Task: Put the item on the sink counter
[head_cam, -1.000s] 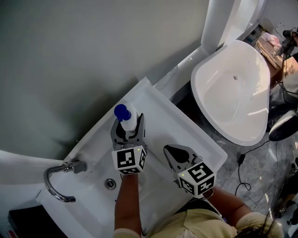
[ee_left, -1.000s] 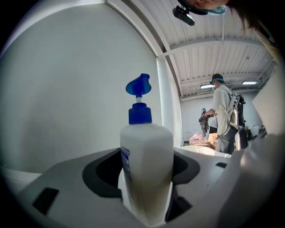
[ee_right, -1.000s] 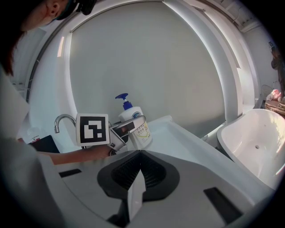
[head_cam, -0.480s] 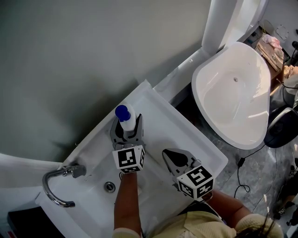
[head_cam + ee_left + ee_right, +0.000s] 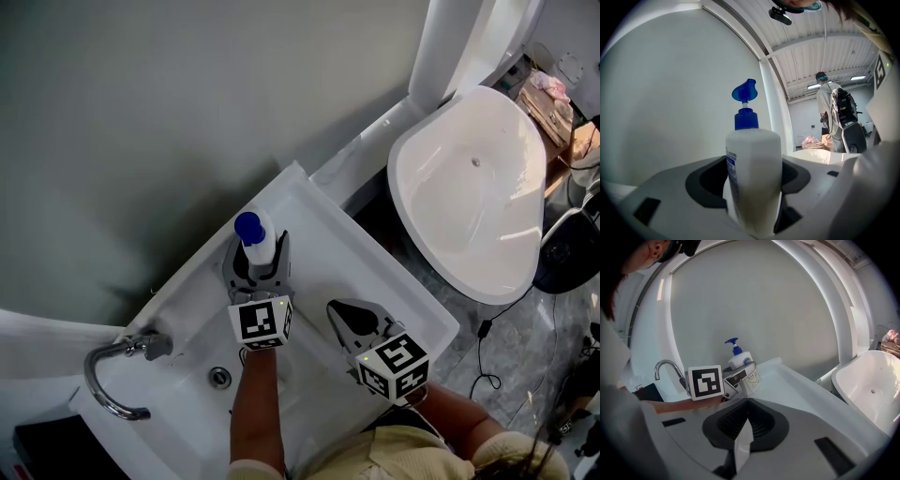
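Note:
A white pump bottle (image 5: 259,238) with a blue pump head (image 5: 745,91) stands upright between the jaws of my left gripper (image 5: 260,253), which is shut on its body (image 5: 754,168). It is over the back ledge of the white sink counter (image 5: 380,281), close to the grey wall. In the right gripper view the bottle (image 5: 743,363) looks to be on or just above that ledge; I cannot tell if it touches. My right gripper (image 5: 343,310) hovers over the counter's near right part, jaws together (image 5: 747,402), holding nothing that I can make out.
A chrome faucet (image 5: 111,373) curves over the basin at the left, with the drain (image 5: 219,377) below it. A white bathtub (image 5: 473,192) stands to the right, past a dark gap. Cables and clutter lie on the floor at far right. A person (image 5: 830,117) stands in the background.
Almost nothing. The head view has shifted slightly. The left gripper keeps the bottle at the same place by the wall, and the right gripper stays put.

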